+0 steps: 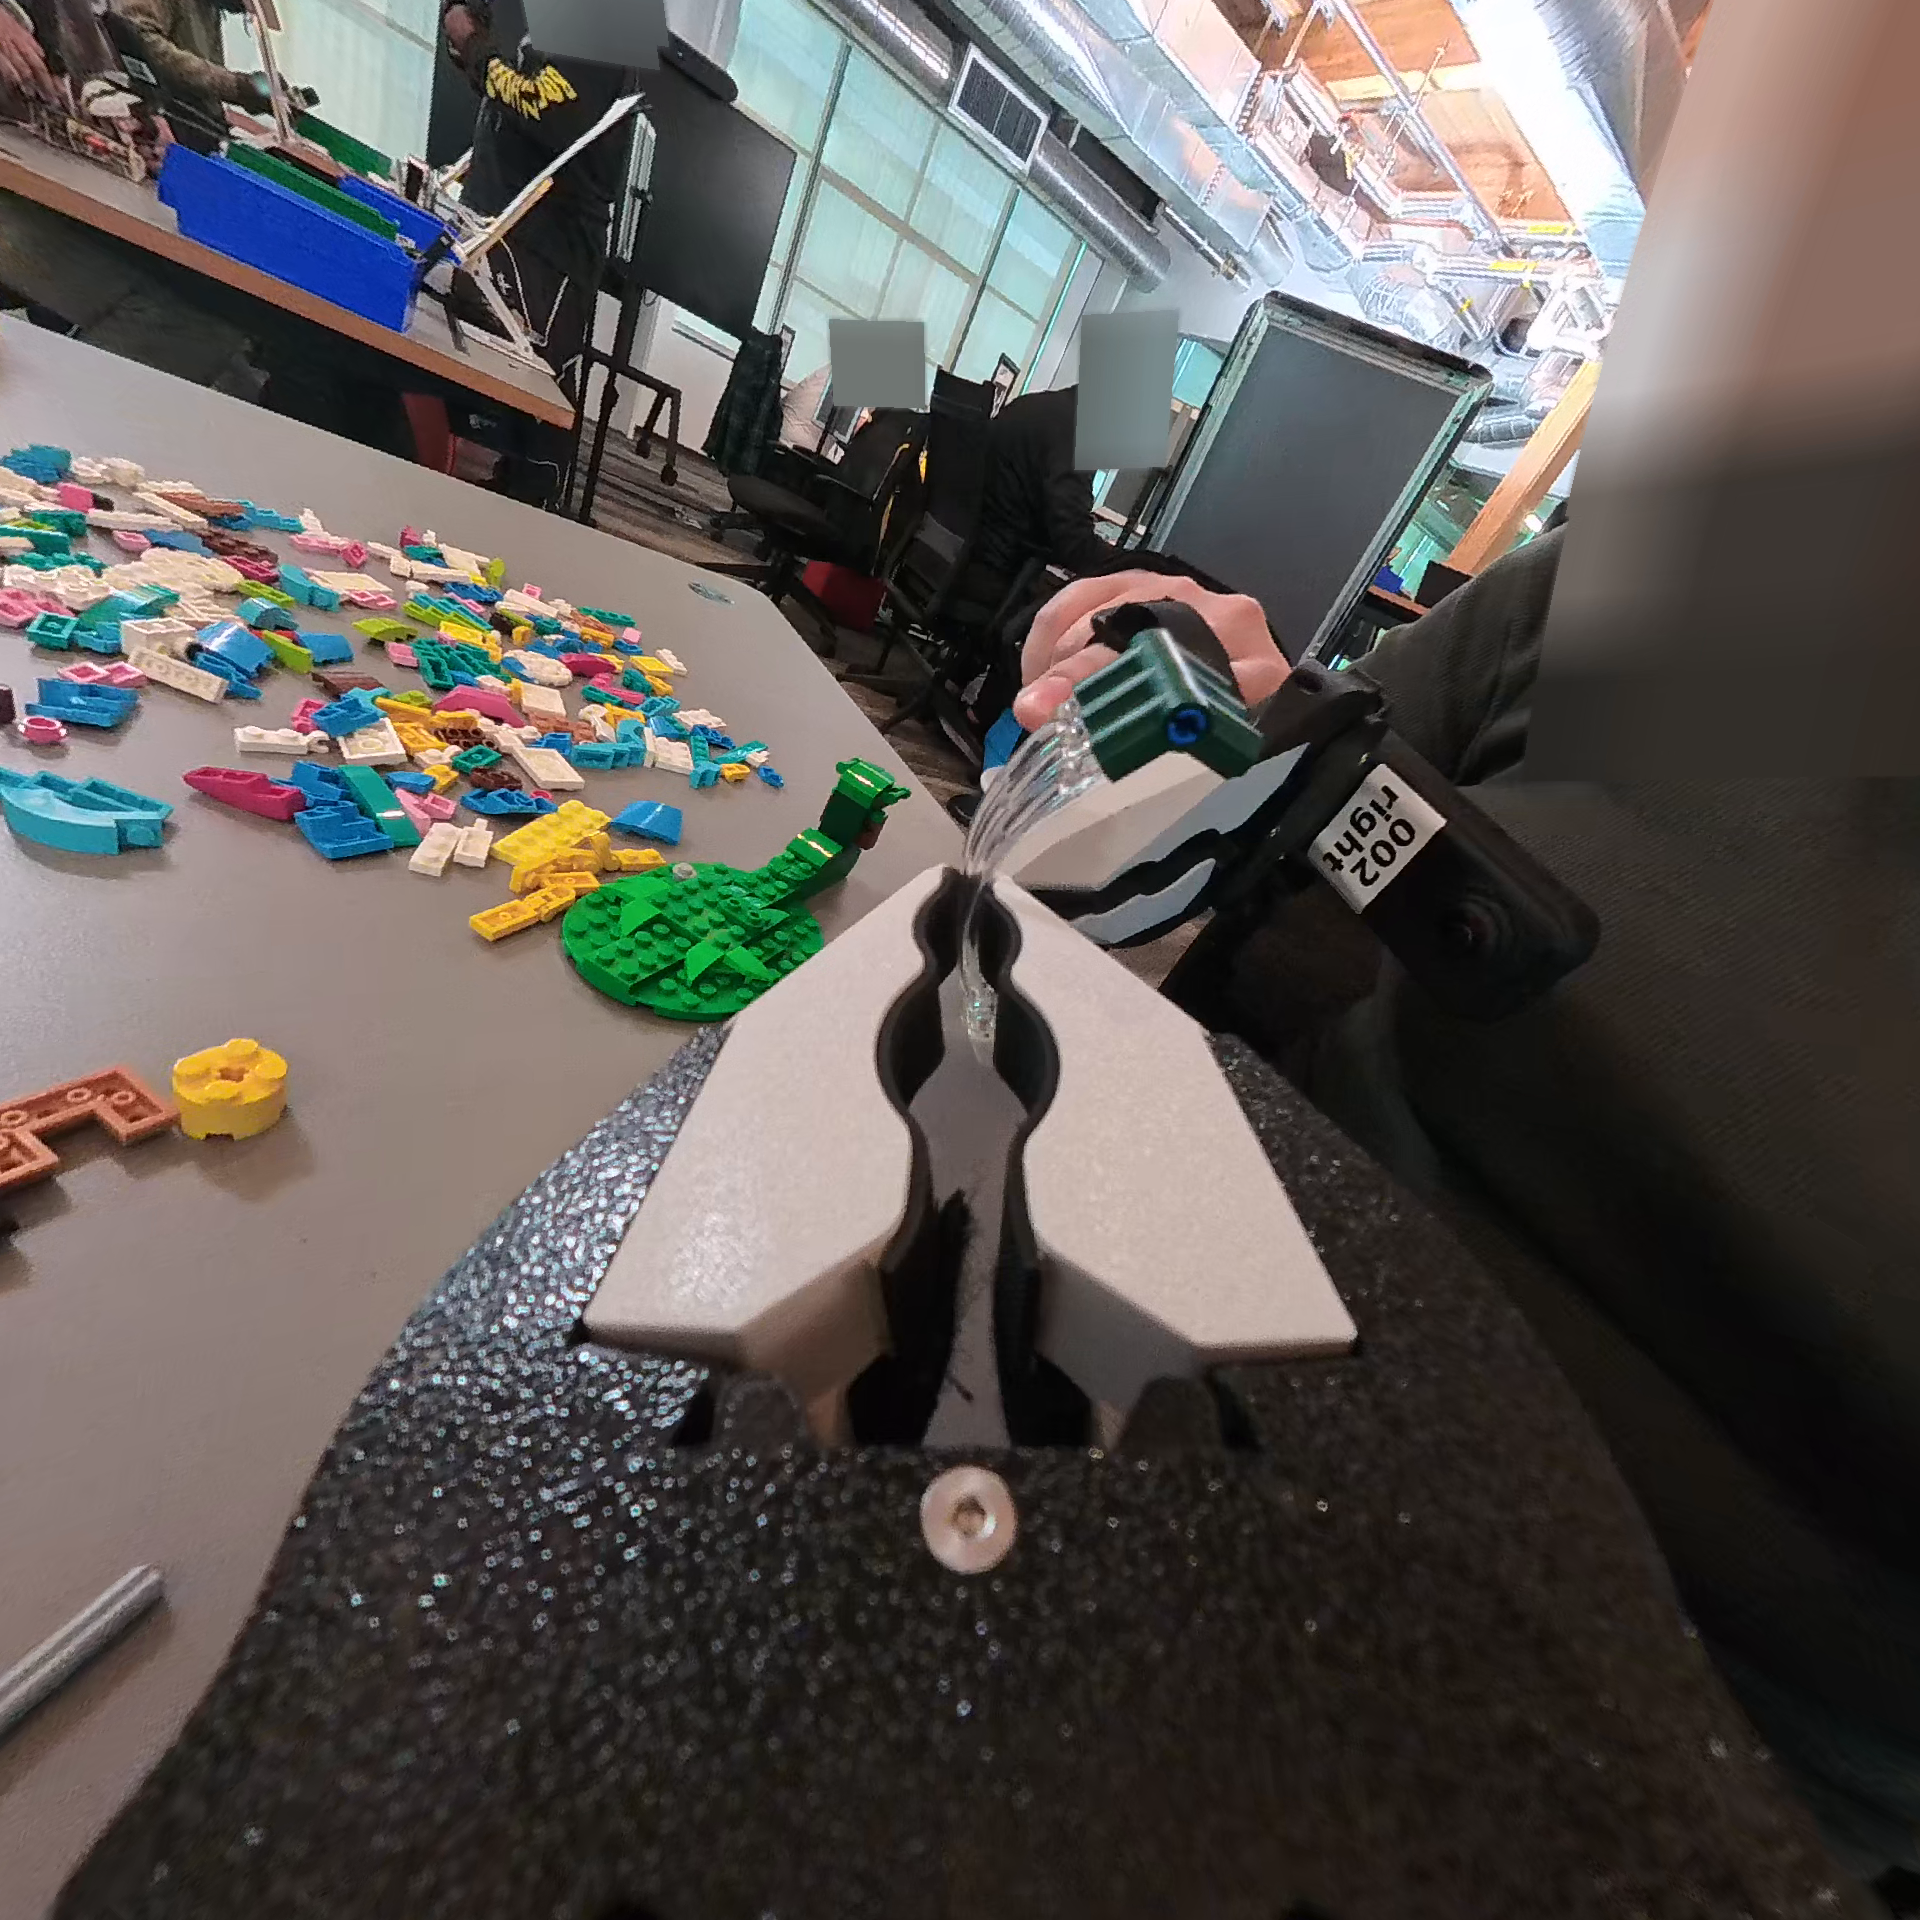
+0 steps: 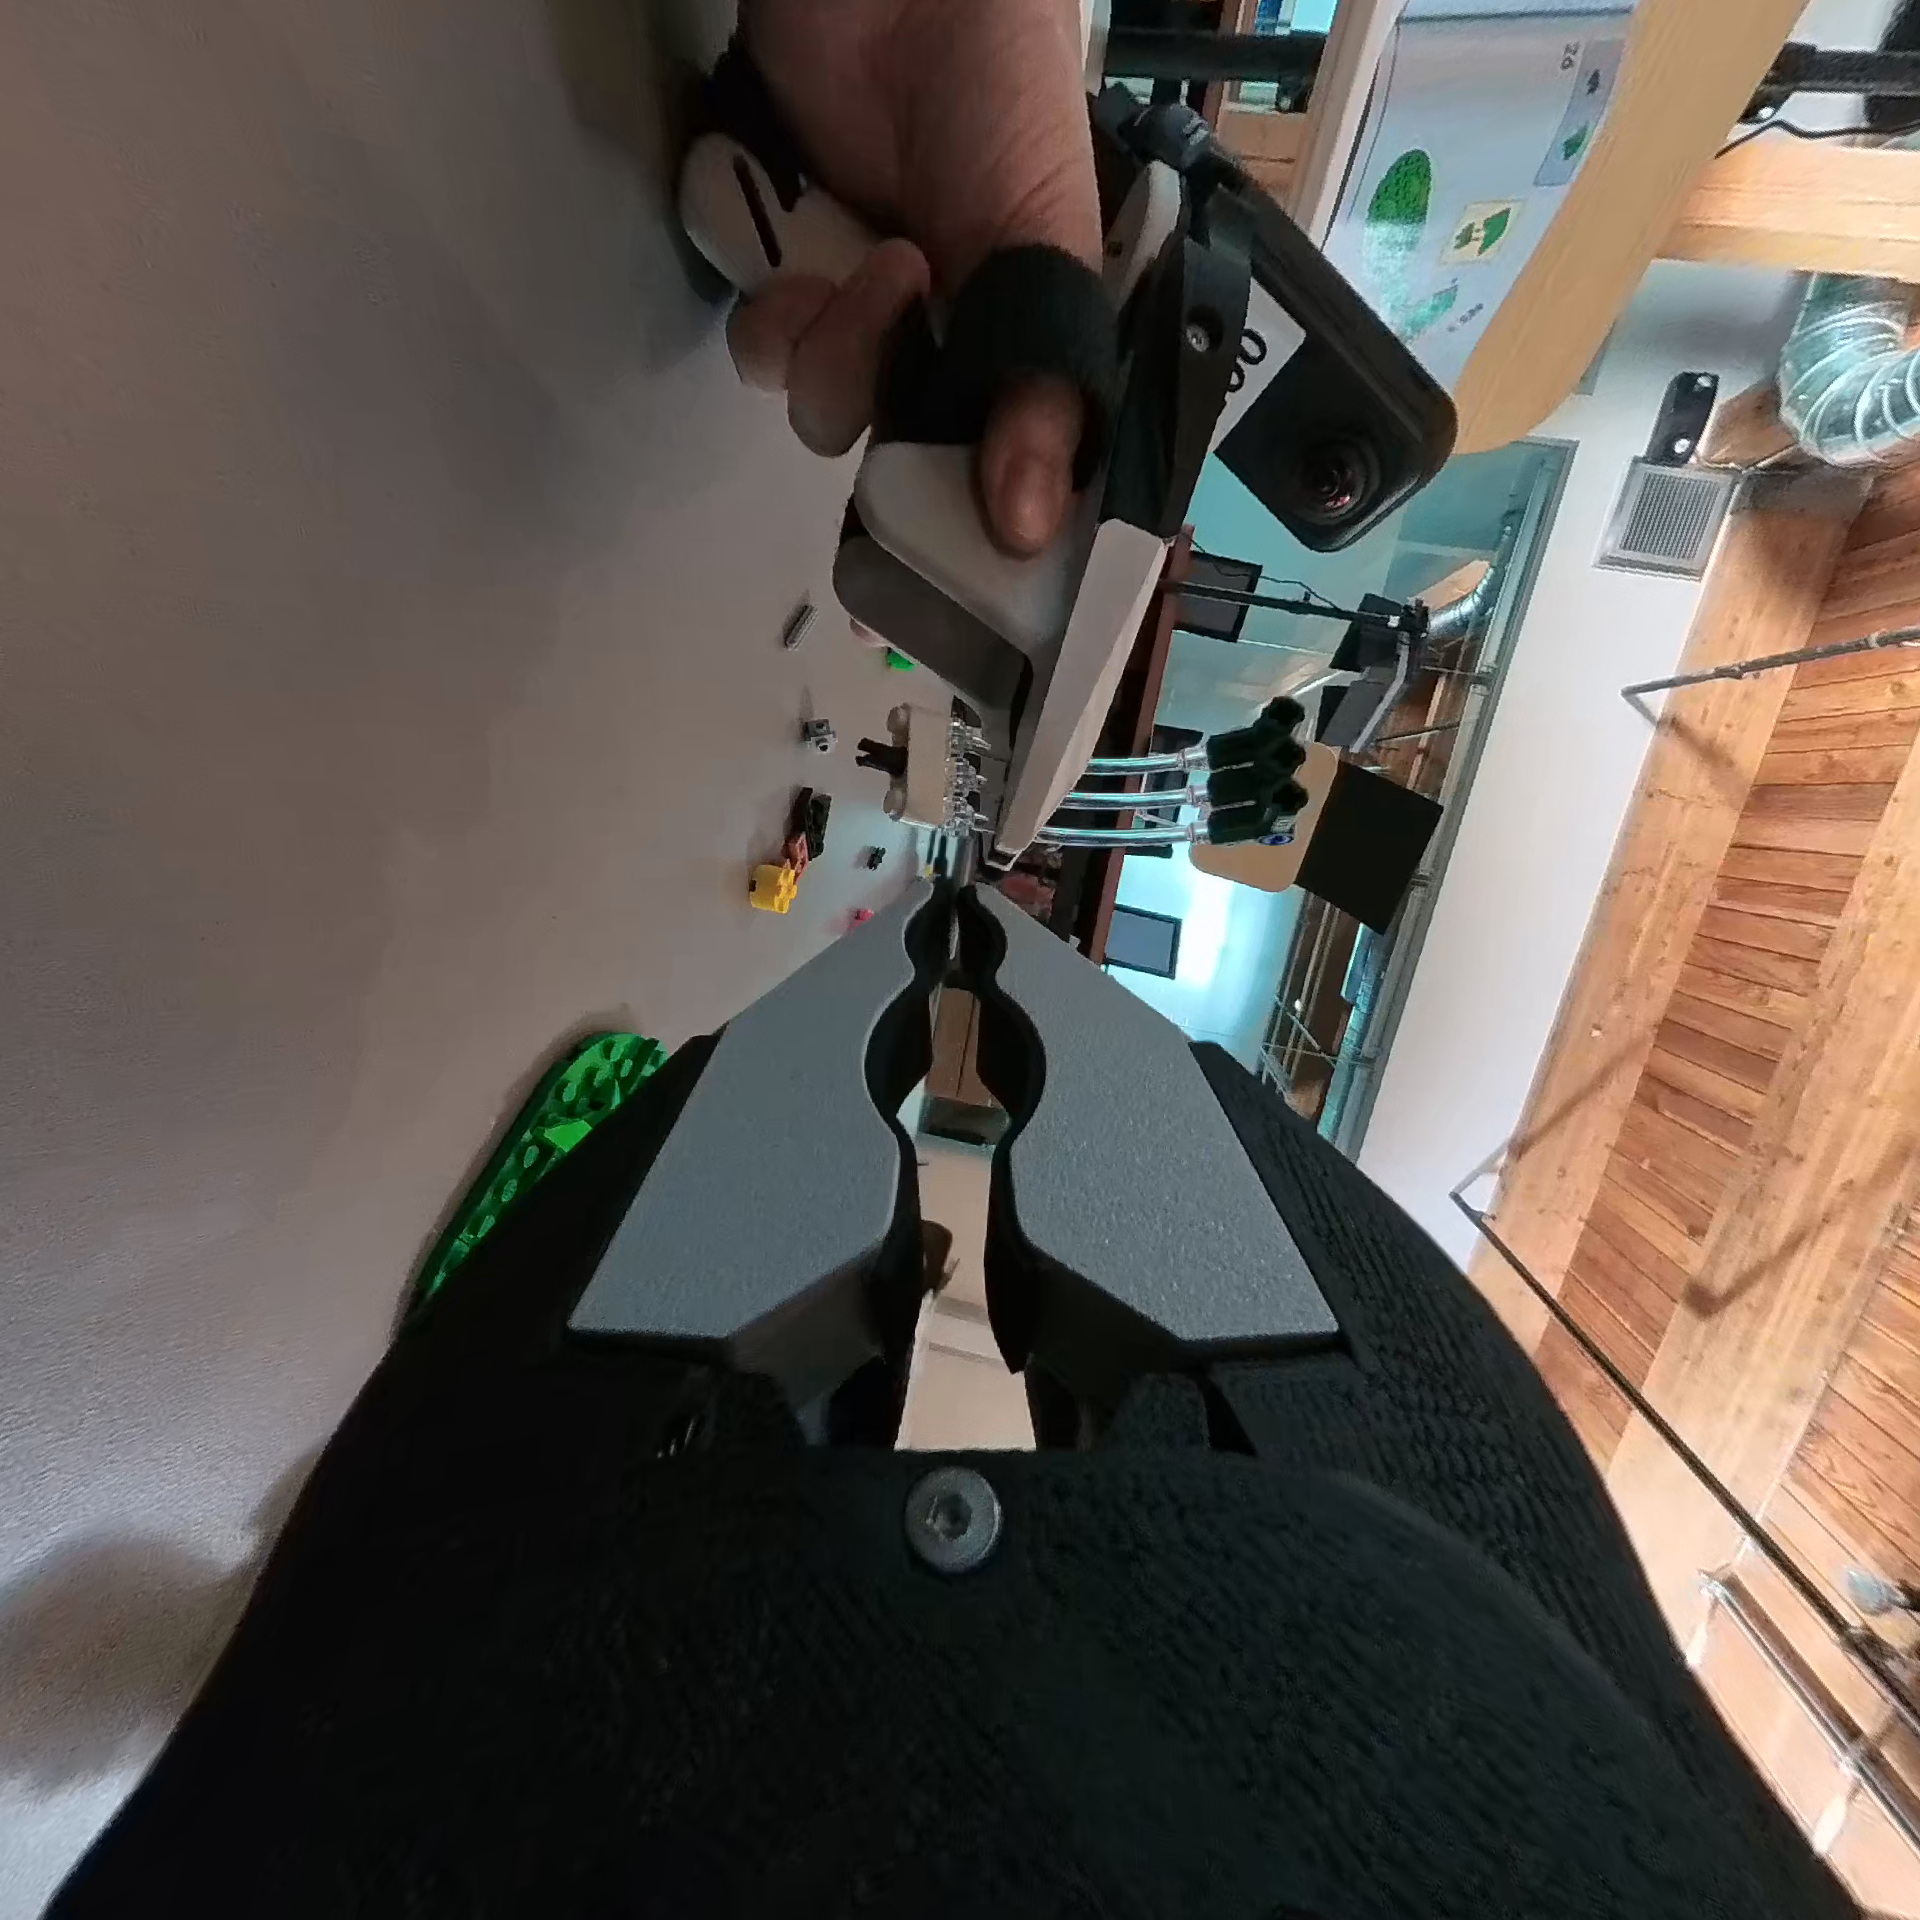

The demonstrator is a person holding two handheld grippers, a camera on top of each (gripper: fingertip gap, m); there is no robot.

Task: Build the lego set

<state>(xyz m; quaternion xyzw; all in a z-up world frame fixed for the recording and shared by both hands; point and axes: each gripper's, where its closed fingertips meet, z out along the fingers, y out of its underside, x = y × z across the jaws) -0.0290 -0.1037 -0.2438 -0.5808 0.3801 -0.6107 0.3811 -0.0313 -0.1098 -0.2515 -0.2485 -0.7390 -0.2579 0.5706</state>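
Note:
My left gripper (image 1: 964, 883) is shut on a piece with several clear curved stems (image 1: 1023, 790) capped by a dark green block (image 1: 1164, 707), held in the air off the table's edge. My right gripper (image 2: 948, 902) has its jaws closed, and its tip sits right against the lower ends of the clear stems (image 2: 1122, 795). I cannot tell whether it pinches one. In the right wrist view, my left gripper (image 2: 1003, 847) comes in from above. The round green plate build (image 1: 691, 935) lies on the grey table (image 1: 312, 1299) near its edge, with a green stalk (image 1: 862, 800) rising from it.
A wide spread of loose coloured bricks (image 1: 312, 675) covers the far left of the table. A yellow round brick (image 1: 229, 1086), tan plates (image 1: 73, 1122) and a grey rod (image 1: 73, 1652) lie nearer. Small parts (image 2: 774, 888) lie beyond the grippers. People and chairs are behind. Both grippers' tips are close together, under 4 cm apart.

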